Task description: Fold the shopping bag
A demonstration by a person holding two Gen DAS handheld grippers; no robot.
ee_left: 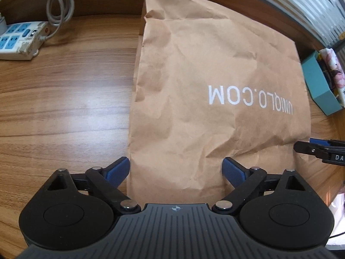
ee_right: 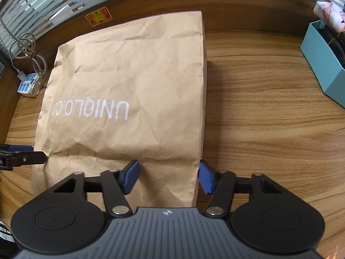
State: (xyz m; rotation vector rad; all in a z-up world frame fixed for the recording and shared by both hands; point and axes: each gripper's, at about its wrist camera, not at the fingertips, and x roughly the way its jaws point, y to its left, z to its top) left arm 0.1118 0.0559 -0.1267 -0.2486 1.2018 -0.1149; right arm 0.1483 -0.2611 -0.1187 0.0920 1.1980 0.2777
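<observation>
A crumpled brown paper shopping bag (ee_left: 204, 90) with white lettering lies flat on the wooden desk (ee_left: 64, 108), also seen in the right wrist view as the bag (ee_right: 129, 99). My left gripper (ee_left: 175, 170) is open, its blue pads straddling the bag's near left corner. My right gripper (ee_right: 168, 174) is open over the bag's near right corner, one pad over the paper and one just outside the edge. Each view shows the other gripper's fingertips (ee_left: 310, 147) (ee_right: 32, 156) at the bag's side edge. The bag's handles are hidden.
A white power strip (ee_left: 19, 41) with a coiled grey cable (ee_left: 58, 6) sits at the back left. A teal box (ee_right: 323, 62) holding a floral item stands at the right. Glass partition with stripes (ee_right: 43, 6) runs behind the desk.
</observation>
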